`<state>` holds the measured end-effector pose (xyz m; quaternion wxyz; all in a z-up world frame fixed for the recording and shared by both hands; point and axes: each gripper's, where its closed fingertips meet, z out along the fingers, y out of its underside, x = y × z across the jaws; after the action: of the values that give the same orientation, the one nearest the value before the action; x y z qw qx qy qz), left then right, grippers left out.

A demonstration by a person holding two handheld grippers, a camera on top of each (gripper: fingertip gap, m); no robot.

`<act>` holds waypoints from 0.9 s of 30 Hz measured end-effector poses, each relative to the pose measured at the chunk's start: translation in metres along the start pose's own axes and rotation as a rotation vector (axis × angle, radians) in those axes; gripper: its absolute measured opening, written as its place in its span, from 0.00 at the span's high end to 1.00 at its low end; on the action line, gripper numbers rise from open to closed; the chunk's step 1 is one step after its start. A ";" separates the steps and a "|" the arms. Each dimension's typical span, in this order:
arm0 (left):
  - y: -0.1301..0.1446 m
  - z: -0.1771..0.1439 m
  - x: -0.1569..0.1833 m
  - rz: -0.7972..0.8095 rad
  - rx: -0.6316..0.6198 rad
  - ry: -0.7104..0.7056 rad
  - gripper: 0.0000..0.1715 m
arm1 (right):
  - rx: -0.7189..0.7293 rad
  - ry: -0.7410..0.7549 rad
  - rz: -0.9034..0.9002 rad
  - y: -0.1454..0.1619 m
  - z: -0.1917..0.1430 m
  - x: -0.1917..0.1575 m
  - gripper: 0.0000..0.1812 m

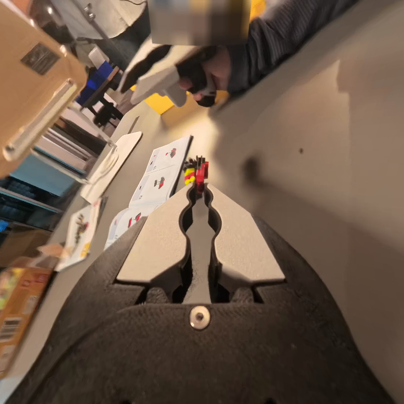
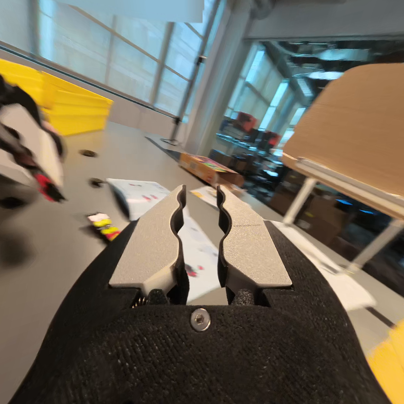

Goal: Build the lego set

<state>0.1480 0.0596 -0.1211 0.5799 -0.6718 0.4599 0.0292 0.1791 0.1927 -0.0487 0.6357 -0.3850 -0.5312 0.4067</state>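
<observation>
My left gripper (image 1: 200, 185) is shut on a small red and black lego piece (image 1: 201, 175) and holds it just above the grey table (image 1: 306, 196). In the right wrist view that piece (image 2: 47, 189) shows blurred at the far left, in the left gripper's fingers (image 2: 47, 153). A yellow, black and red lego assembly (image 2: 106, 227) lies on the table by the open instruction booklet (image 2: 140, 192); it also shows in the left wrist view (image 1: 189, 175). My right gripper (image 2: 201, 190) is open and empty above the booklet. In the left wrist view a gloved hand holds it (image 1: 131, 89) farther off.
Small black pieces (image 2: 88, 153) (image 2: 96, 181) lie on the table. An orange lego box (image 2: 207, 168) and loose sheets (image 1: 82, 229) lie beyond the booklet. Yellow bins (image 2: 76, 111) stand at the back. A brown board on a stand (image 2: 349, 131) overhangs the table's right side. The gap from one gripper's tips to the other's is roughly 15 centimetres.
</observation>
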 end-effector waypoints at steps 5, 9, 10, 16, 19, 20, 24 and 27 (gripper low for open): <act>0.010 0.007 0.017 0.264 -0.066 -0.020 0.97 | -0.031 -0.507 0.258 -0.017 -0.001 -0.085 0.82; 0.011 0.008 0.025 0.380 -0.080 -0.025 0.97 | -0.251 -0.787 0.464 -0.008 -0.002 -0.137 0.74; 0.010 0.008 0.026 0.401 -0.077 -0.027 0.97 | -0.302 -0.830 0.490 -0.004 -0.002 -0.146 0.74; 0.004 0.008 0.033 0.490 -0.048 -0.026 0.97 | -0.535 -0.969 0.505 0.018 -0.008 -0.175 0.83; 0.003 0.009 0.037 0.503 -0.040 -0.007 0.97 | -0.601 -0.977 0.490 0.026 -0.010 -0.181 0.87; 0.002 0.009 0.038 0.511 -0.034 -0.003 0.97 | -0.606 -0.971 0.491 0.027 -0.009 -0.180 0.89; 0.002 0.008 0.039 0.511 -0.029 -0.006 0.97 | -0.640 -0.984 0.481 0.031 -0.013 -0.182 0.90; 0.001 0.008 0.041 0.516 -0.026 -0.001 0.97 | -0.651 -0.989 0.452 0.033 -0.016 -0.183 0.92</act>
<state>0.1746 0.0422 -0.1479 0.5449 -0.5395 0.6154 0.1825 0.1719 0.0343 -0.1479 0.0637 -0.4279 -0.7642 0.4783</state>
